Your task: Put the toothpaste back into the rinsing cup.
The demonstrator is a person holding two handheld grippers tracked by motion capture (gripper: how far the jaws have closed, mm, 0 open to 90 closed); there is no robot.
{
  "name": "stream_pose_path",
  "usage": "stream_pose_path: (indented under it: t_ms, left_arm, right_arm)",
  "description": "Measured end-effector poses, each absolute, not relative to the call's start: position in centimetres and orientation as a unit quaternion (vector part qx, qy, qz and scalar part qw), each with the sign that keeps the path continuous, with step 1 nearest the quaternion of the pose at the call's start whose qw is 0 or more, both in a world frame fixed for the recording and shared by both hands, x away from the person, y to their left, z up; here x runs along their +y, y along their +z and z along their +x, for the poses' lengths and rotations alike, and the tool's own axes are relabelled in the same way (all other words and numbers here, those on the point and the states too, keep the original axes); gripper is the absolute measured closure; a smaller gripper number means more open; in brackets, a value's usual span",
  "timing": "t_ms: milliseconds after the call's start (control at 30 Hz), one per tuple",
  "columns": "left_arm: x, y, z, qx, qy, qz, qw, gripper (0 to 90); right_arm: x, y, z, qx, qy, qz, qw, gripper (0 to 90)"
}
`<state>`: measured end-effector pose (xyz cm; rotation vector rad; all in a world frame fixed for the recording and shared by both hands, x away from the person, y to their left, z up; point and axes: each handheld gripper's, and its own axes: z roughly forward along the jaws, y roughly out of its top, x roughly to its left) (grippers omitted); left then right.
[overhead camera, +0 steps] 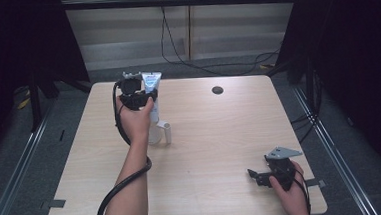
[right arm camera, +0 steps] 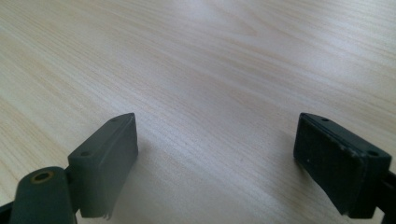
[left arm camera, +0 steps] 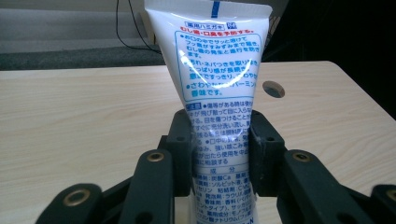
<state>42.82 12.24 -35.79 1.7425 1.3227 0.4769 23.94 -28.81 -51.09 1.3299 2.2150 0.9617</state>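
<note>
- Left gripper [left arm camera: 219,154] is clenched on the white tube [left arm camera: 212,79], pads pressing both sides of the lower body, printed back label facing its camera.
- In the high view the tube [overhead camera: 151,85] stands upright in the left gripper [overhead camera: 137,98] at the far left part of the table [overhead camera: 221,150], crimped end up; whether its cap end touches the wood I cannot tell, the hand hides it.
- A small white cylinder [overhead camera: 167,132], maybe a cap or small container, sits just beside the hand's near side; too small to tell what it is.
- Right gripper [overhead camera: 263,177] rests low at the near right, jaws spread wide, nothing between them; its own view shows bare wood between the pads [right arm camera: 107,158].
- Round hole [overhead camera: 217,90] in the tabletop far centre, well apart from everything.
- Risk: the tube is soft, so a hard squeeze could dent it or push paste toward the cap; if the cap is off, it leaks.
- Risk: the grip is on a slick, tapering body, so a tilt or quick swing could let the tube slide down or rotate between the pads.
- Risk: the left hand or the trailing cable could knock the white cylinder over.
- Risk: the right gripper is well apart, so any handover needs a long reach and a misaligned pinch could crush the crimp.
</note>
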Motion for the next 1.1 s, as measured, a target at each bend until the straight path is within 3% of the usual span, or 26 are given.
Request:
stream_pose_path:
  t_ms: [1100]
  left_arm:
    - [12.7,-38.6,43.1,0.542,0.208,0.696,0.422,66.3]
  right_arm:
    - [-28.8,-51.1,23.9,0.788,0.342,0.474,0.190,13.4]
